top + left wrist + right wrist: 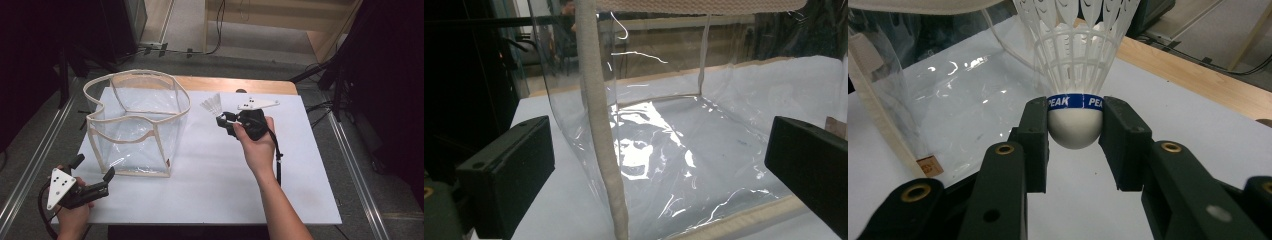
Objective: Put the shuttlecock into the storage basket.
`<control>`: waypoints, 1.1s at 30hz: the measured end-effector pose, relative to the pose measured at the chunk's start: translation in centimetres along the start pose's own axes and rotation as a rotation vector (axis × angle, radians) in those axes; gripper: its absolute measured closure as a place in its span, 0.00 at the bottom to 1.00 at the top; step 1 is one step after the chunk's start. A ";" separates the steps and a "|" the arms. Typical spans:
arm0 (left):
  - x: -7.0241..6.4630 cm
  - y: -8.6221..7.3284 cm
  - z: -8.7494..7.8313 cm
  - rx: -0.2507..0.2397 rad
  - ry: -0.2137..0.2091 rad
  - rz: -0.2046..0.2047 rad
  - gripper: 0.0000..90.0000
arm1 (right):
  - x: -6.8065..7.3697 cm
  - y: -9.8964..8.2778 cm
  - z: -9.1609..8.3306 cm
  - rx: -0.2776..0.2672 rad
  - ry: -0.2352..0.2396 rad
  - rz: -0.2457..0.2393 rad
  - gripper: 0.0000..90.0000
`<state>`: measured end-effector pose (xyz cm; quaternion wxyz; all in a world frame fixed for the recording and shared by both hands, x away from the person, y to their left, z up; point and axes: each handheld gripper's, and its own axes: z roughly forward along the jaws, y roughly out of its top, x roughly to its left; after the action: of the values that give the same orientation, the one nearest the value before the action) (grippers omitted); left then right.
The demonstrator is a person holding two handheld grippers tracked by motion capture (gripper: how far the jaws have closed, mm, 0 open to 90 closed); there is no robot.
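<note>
Shuttlecock [1075,107], clamped at cork by right gripper [223,121] jaws: carry left over clear bag [134,125] rim before release; left gripper [92,176] jaws wide, near bag's corner

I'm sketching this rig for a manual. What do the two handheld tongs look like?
Both the left tongs and the right tongs are black, with blocky flat jaws, brass-coloured rivets, a pale three-cornered plate on top and a trailing black cable. Forearms are bare, no sleeves.
</note>
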<state>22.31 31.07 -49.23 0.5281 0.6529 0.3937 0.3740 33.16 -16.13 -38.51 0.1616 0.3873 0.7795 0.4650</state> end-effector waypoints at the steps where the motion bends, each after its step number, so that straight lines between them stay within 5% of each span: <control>1: 0.0 0.0 0.0 0.000 0.000 0.000 0.00 | 0.0 0.1 0.0 -0.002 0.000 -0.001 0.70; 33: 0.0 0.0 0.0 -0.005 -0.002 -0.011 0.00 | 0.9 2.4 0.1 -0.028 0.012 -0.038 0.70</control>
<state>22.32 31.09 -49.22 0.5322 0.6498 0.3959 0.3711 33.71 -14.75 -36.37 0.1710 0.3672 0.7813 0.4749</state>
